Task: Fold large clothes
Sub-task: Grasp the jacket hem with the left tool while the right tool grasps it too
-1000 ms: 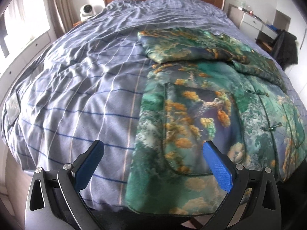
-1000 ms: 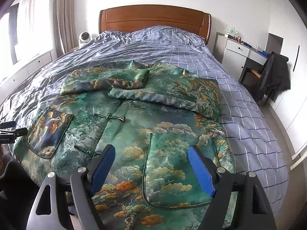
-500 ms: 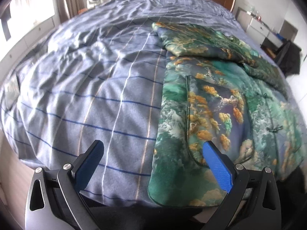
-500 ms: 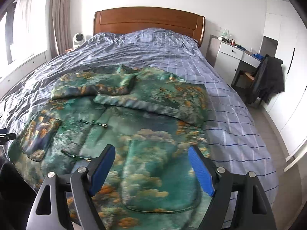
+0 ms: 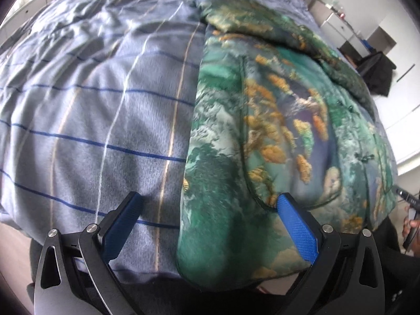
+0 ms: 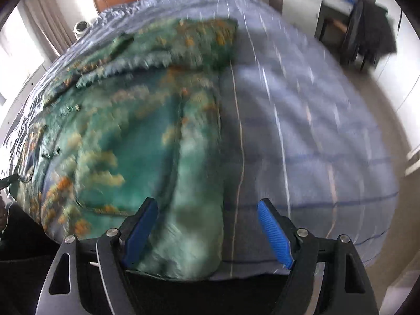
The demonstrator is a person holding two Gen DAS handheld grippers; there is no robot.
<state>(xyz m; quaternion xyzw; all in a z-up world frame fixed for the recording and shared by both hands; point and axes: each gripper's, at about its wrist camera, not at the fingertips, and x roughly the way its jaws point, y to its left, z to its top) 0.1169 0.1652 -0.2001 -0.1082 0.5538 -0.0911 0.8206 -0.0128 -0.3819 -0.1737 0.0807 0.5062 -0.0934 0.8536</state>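
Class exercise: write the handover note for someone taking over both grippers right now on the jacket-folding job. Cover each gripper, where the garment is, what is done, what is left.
Left gripper: open, holding nothing, jaws straddling the jacket's near left hem corner.
Right gripper: open, holding nothing, over the near right hem corner; this view is blurred.
Green patterned jacket: lying front-up on the checked blue duvet, hem at the near edge of the bed.
Done: both sleeves appear folded in across the chest.
Left: probably grip both hem corners and fold the lower half up towards the collar.

Green landscape-print jacket (image 5: 262, 136) flat on bed, sleeves folded in, hem at edge.
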